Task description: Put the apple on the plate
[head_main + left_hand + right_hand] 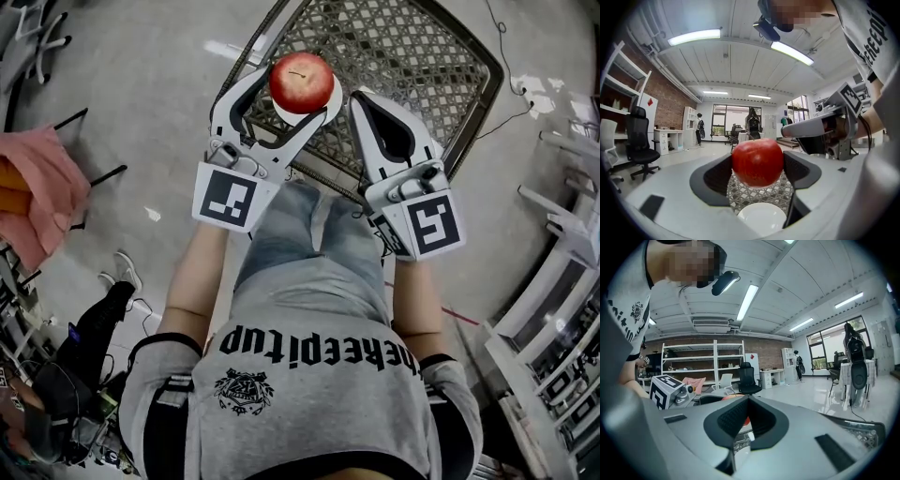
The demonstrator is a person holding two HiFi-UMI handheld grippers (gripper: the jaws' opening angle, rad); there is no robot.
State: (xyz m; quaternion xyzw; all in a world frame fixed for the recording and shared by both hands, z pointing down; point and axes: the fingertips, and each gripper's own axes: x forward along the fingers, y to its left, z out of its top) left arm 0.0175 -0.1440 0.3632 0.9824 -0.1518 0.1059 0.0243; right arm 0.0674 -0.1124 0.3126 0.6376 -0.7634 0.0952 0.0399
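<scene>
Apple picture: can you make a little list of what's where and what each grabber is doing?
apple: red, held up in the air
plate: white, on the mesh table, under the apple, not touching it
left gripper: shut on the apple
right gripper: jaws together, nothing in them, beside the left one
task: apple not yet on the plate

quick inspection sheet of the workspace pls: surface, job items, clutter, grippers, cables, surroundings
surface: dark lattice table, carrying only the plate
job's things: red apple held above the white plate, not yet set down
clutter: nothing seen on the table
grippers: left gripper shut on the apple; right gripper shut, empty
cables: thin cable on the floor beside the table
surroundings: pink cloth at left, white shelving at right
</scene>
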